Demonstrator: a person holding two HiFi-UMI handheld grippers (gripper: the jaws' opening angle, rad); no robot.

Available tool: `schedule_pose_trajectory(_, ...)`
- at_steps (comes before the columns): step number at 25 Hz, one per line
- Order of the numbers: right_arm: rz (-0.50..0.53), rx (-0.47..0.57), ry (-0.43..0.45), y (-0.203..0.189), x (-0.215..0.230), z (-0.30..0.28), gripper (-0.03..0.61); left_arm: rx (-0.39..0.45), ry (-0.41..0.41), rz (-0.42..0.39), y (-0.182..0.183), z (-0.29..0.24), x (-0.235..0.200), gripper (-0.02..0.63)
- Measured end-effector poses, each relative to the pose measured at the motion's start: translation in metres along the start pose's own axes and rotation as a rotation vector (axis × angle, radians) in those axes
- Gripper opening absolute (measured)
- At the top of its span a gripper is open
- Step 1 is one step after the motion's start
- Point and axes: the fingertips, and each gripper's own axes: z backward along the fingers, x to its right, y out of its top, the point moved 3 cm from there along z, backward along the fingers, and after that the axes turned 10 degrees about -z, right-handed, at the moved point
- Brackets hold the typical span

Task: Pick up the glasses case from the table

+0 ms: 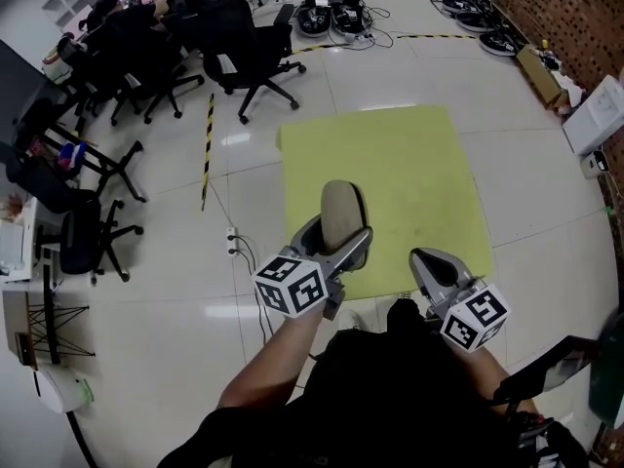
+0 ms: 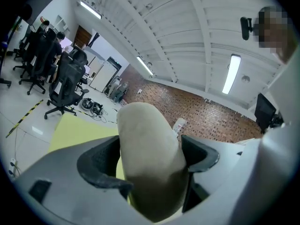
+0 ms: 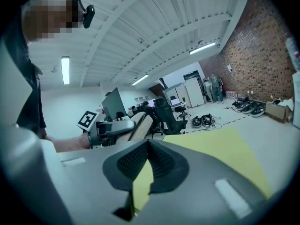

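Pickup looks done: left claw (image 1: 338, 250) grips the glasses case (image 1: 339, 211) above the yellow surface (image 1: 414, 164); right claw (image 1: 432, 264) closed, empty.

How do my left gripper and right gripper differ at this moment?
The left gripper is clamped on the beige glasses case; the right gripper holds nothing. The left gripper's jaws stand apart with the case between them, while the right gripper's jaws are closed together. Both grippers are held up in the air and point toward the yellow mat.
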Motion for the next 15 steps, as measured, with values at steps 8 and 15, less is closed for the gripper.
schedule_pose_trajectory(8,0.028,0.013,0.014,-0.010,-0.032,0.008,0.003,0.044,-0.037,-0.088,0.010,0.046,0.035,0.416)
schedule_pose_trajectory(15,0.054,0.013,0.056,-0.009,-0.040,0.023,0.003,0.074,-0.020,-0.086,0.002,0.061,0.061,0.414)
